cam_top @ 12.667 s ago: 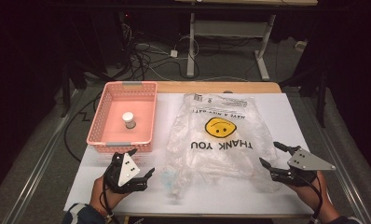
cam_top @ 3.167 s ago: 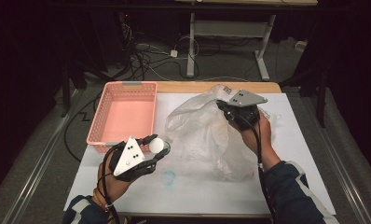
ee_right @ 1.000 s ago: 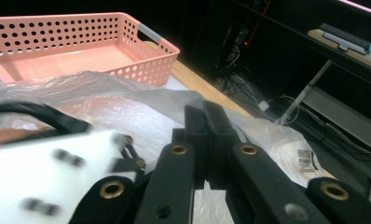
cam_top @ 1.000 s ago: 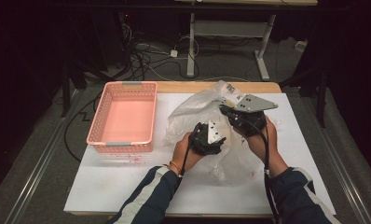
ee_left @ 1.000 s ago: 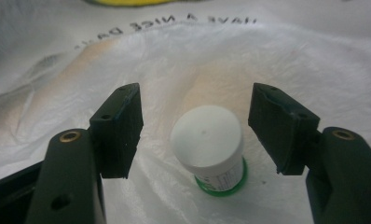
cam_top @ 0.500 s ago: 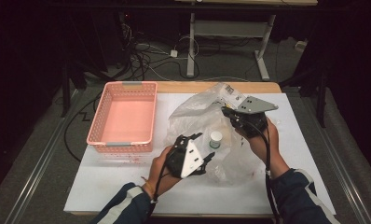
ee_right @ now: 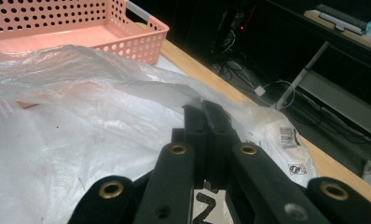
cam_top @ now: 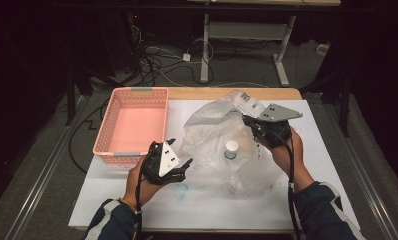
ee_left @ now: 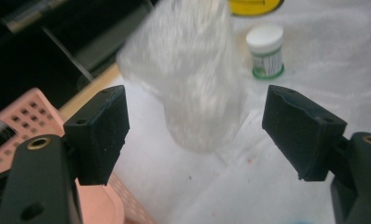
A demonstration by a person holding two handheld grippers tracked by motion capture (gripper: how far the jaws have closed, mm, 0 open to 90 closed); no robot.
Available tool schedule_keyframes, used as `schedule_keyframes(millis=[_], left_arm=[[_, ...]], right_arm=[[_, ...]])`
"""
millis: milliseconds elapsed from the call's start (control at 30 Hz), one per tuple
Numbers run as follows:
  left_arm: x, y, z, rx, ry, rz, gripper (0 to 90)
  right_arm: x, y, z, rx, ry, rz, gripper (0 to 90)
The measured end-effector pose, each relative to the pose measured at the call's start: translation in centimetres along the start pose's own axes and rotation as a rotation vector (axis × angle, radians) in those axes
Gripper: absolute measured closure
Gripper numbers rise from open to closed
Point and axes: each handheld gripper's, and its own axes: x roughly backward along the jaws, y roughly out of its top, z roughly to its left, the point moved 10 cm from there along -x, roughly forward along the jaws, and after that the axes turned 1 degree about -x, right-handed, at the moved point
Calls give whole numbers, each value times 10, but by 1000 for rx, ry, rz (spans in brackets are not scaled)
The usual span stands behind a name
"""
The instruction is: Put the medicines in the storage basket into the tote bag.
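A clear plastic bag (cam_top: pixel 214 131) is lifted by its top edge at the table's middle, my right gripper (cam_top: pixel 251 123) shut on the film. In the right gripper view the two jaws press together on the bag (ee_right: pixel 81 121) at the gripper (ee_right: pixel 207 114). A small white-capped bottle (cam_top: pixel 231 149) stands inside the bag on the table. My left gripper (cam_top: pixel 179 152) hovers open and empty to the left of the bag, beside the basket's near corner. In the left gripper view the bottle (ee_left: pixel 266 51) sits beyond the wide-apart jaws of the gripper (ee_left: pixel 195 121), past a fold of bag (ee_left: pixel 197 84).
An empty pink perforated basket (cam_top: pixel 132 125) stands at the table's left (ee_right: pixel 81 28) (ee_left: pixel 16 121). The white table cover (cam_top: pixel 212 210) has a faint teal stain (cam_top: pixel 179 189) near the front. Cables and a desk frame lie on the floor behind.
The left gripper has let go of the bottle inside the bag and pulled back toward the front left, open. The right gripper keeps holding the bag's edge up.
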Motion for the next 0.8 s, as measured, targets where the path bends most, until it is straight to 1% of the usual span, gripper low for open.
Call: schedule_keyframes(millis=[33,100,133,167,200,233,300,333,367,400,433,500,567,633,700,767,800], left_arm=[[-3,-1,0,8,-15,7,258],[-8,-4,-1,10,-31,28,349],[-11,-6,-2,10,-50,46,415],[-13,-6,-5,8,-72,50,496],[-14,-6,-6,3,-78,44,556],[-15,-5,-7,3,-81,39,637],[-14,-2,-11,-2,-105,19,729],[-14,-1,-12,-9,-110,17,763],[-13,0,-14,-14,-116,16,799],[-13,1,-16,-17,-120,10,811],[-12,1,-17,-21,-120,11,818],[-12,1,-18,-22,-125,14,824],[-12,0,-19,-20,-128,18,826],[-13,-1,-20,-17,-127,18,831],[-13,-2,-20,-18,-127,20,832],[-13,-1,-20,-17,-124,17,833],[-12,-1,-21,-19,-124,17,833]], right_arm=[[0,-1,-1,0,-1,1,900],[0,-2,-2,-1,-2,3,900],[0,-2,-2,-5,-2,2,900],[0,-2,-3,-5,-2,2,900],[0,-3,-3,-4,-5,1,900],[0,-4,-4,-7,-8,3,900],[-1,-5,-4,-6,-5,6,879],[-1,-6,-4,-5,-3,5,858],[-1,-7,-3,-11,0,4,817],[-1,-7,-2,-23,15,-2,763],[0,-7,-1,-34,20,-9,725],[4,-8,1,-32,9,-24,650],[9,-8,4,-31,24,-35,572],[15,-7,5,-23,21,-54,533],[23,-4,7,-22,29,-75,477],[33,-1,10,-24,33,-101,460],[38,1,12,-24,36,-111,432]])
